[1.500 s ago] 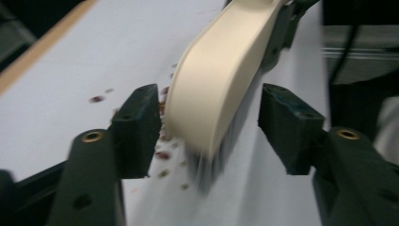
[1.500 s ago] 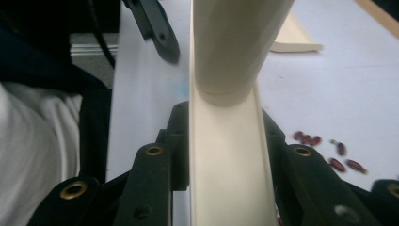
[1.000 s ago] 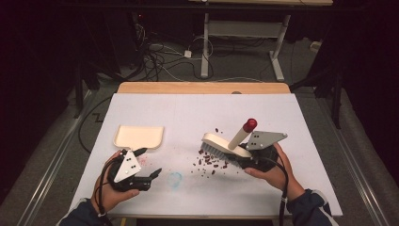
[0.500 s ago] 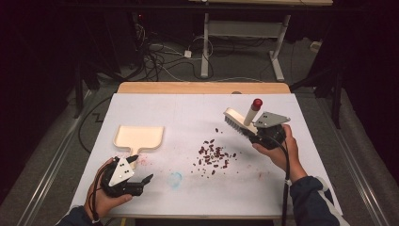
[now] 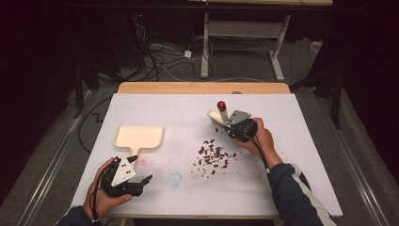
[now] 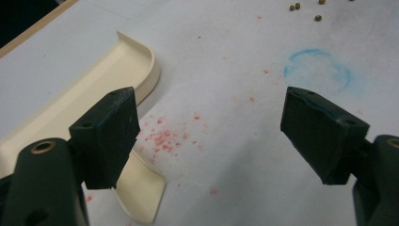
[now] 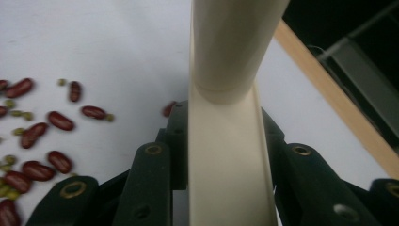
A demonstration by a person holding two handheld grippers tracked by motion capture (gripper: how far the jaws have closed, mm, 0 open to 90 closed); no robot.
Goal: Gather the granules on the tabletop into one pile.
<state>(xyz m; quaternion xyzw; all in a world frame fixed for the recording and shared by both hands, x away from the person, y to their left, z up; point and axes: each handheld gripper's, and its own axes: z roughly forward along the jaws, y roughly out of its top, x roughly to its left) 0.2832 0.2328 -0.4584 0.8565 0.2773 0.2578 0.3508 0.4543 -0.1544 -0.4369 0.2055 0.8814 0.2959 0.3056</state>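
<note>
A cream brush [image 5: 217, 115] with a red tip stands tilted just behind a scatter of red and green beans [image 5: 214, 155] mid-table. My right gripper [image 5: 233, 125] is shut on its handle [image 7: 230, 56], the black jaws pressed on both sides in the right gripper view [image 7: 225, 136]; beans [image 7: 47, 122] lie to its left there. A cream dustpan [image 5: 139, 137] lies flat at the left. My left gripper [image 5: 141, 169] rests open by the dustpan's handle. In the left gripper view the wide-apart jaws [image 6: 214, 132] hold nothing, the dustpan [image 6: 94, 94] lying beside the left pad [image 6: 113, 136].
The white table [image 5: 306, 155] has a wooden strip [image 5: 202, 87] along its far edge. A blue ring mark [image 5: 175, 179] and red specks [image 6: 164, 139] stain the surface near the left gripper. Desk legs and cables occupy the dark floor beyond.
The right gripper has carried the brush off the beans toward the back right, then down and left behind the pile. The left gripper has barely moved.
</note>
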